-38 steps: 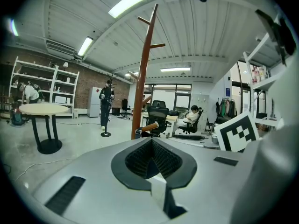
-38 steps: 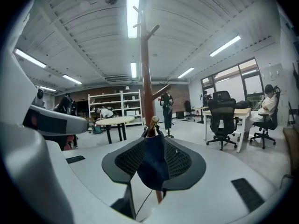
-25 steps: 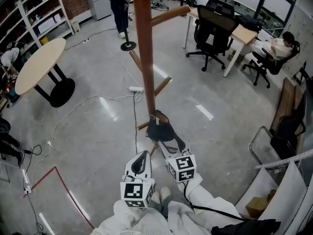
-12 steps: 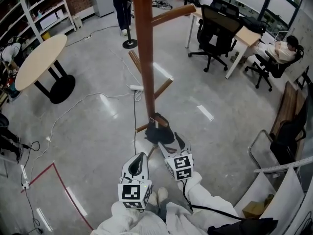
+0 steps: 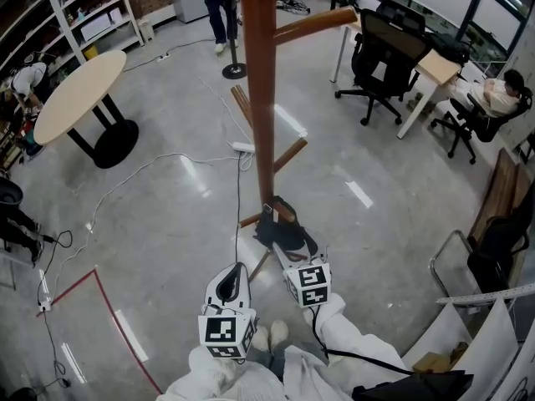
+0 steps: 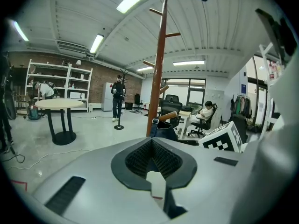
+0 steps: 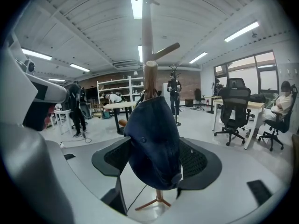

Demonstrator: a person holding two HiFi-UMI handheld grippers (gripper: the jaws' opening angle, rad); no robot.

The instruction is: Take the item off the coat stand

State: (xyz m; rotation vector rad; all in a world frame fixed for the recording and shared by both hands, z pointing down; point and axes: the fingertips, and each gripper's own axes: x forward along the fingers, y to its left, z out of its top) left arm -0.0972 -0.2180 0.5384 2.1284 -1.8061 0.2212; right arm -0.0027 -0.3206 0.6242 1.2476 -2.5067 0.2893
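A dark navy cap [image 5: 280, 232] hangs on a low peg of the brown wooden coat stand [image 5: 261, 98]. My right gripper [image 5: 292, 249] reaches up to it. In the right gripper view the cap [image 7: 154, 139] hangs from the peg's end [image 7: 150, 73] between the two pads, and neither pad presses on it. These jaws have just been opening and stand open. My left gripper [image 5: 236, 267] is lower left of the cap, apart from it, with its tips together. In the left gripper view the cap [image 6: 163, 129] shows beyond the shut tips [image 6: 152, 143].
A white power strip and cables [image 5: 242, 148] lie on the floor by the stand's feet. A round table [image 5: 79, 98] stands at left, an office chair [image 5: 389, 53] and desk [image 5: 435, 65] at upper right, where a seated person [image 5: 501, 94] also sits. Red tape [image 5: 100, 307] marks the floor.
Both grippers have sunk a little. The right gripper's fingers now stand wider beside the cap, which still hangs on its peg. The head view has shifted slightly.
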